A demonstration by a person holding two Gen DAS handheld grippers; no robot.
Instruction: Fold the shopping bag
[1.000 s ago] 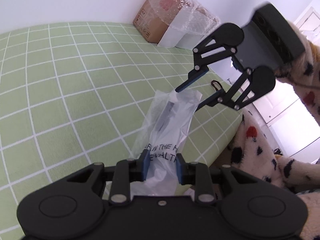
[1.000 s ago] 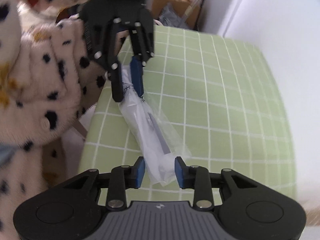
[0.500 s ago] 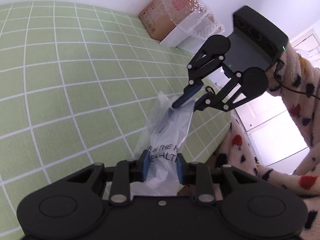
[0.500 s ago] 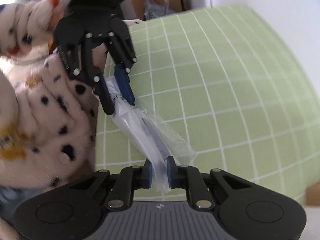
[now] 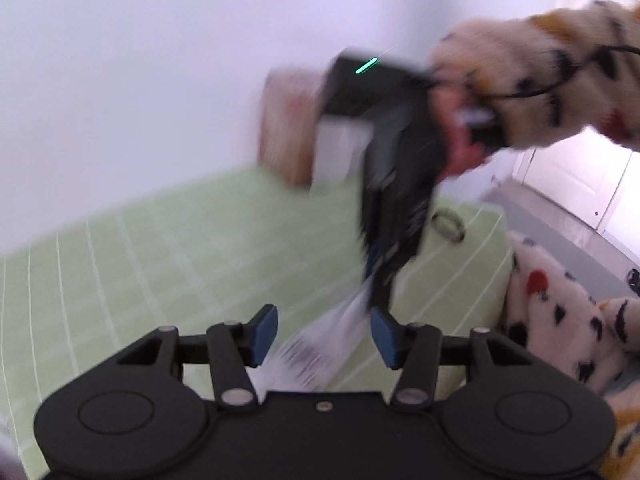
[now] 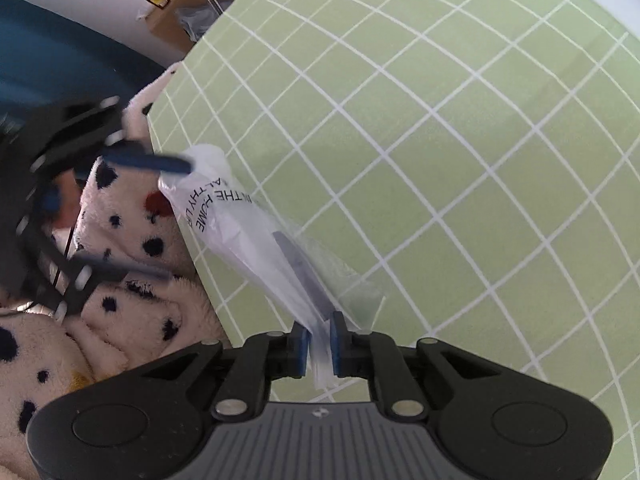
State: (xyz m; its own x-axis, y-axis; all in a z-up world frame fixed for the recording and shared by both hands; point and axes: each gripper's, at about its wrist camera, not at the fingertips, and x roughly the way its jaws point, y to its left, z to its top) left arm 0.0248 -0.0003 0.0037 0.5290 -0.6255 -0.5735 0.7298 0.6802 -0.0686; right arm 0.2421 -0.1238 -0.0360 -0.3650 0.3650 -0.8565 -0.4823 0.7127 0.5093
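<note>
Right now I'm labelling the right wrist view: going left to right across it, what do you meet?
Left gripper → spotted fleece sleeve → shopping bag, its near end pinched in the right gripper → green checked surface.

My right gripper [image 6: 320, 346] pinches one end of the shopping bag [image 6: 248, 236] over the table's [image 6: 440, 140] near edge; my left gripper [image 5: 324, 334] straddles the other end, jaws opening.

A light green surface with a white grid [image 6: 440, 120] fills most of the scene; a plain white wall [image 5: 140, 80] rises behind it; a blurred brown cardboard box [image 5: 286, 132] sits at its far edge against the wall; white panelled doors [image 5: 576, 184] stand to its right.
</note>
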